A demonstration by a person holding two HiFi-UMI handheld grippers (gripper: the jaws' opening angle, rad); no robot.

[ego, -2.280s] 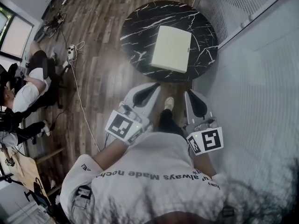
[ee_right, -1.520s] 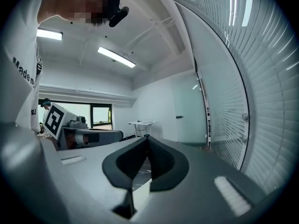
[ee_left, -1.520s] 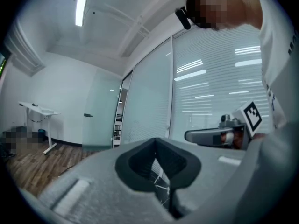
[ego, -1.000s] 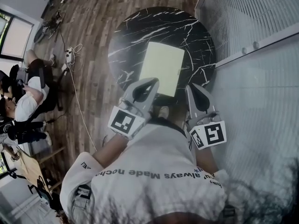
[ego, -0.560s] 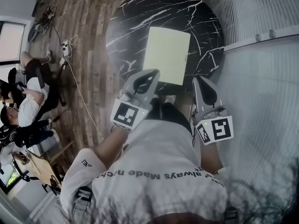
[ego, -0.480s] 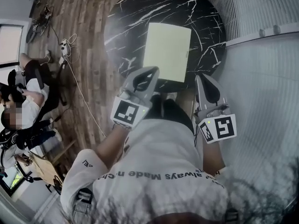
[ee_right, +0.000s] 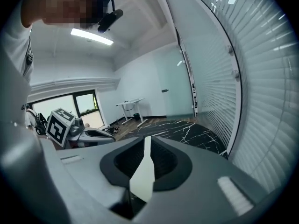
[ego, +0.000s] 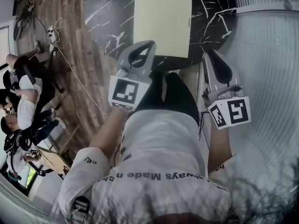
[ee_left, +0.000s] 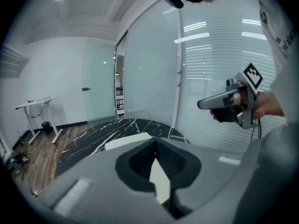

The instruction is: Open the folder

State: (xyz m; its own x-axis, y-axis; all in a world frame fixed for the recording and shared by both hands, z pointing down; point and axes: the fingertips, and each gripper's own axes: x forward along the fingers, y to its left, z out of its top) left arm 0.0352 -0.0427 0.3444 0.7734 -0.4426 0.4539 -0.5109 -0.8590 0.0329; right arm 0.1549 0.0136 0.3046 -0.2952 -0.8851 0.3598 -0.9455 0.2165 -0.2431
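Since the earlier frames, the round black white-veined table has slid to the top edge of the head view. Both grippers now sit just short of its near rim.

In the head view, the pale yellow-green rectangular folder lies flat and closed at top centre, on the table's near half. The left gripper, at centre left, points up the frame. Its tip overlaps the folder's near left corner in the picture, but whether they touch cannot be told. The right gripper, at centre right, points at the table rim to the right of the folder, apart from it. A seated person is at the left edge on the brown plank floor.

In the left gripper view, the jaws fill the lower centre with their tips together and nothing between them. The folder shows as a pale slab just above them, on the table. The right gripper hangs in the air at the right, held by a hand before a glass wall with white blinds.

In the right gripper view, the jaws stand a narrow slit apart, having just been opening, with nothing between them. The left gripper shows at the left, and the table lies ahead at centre.
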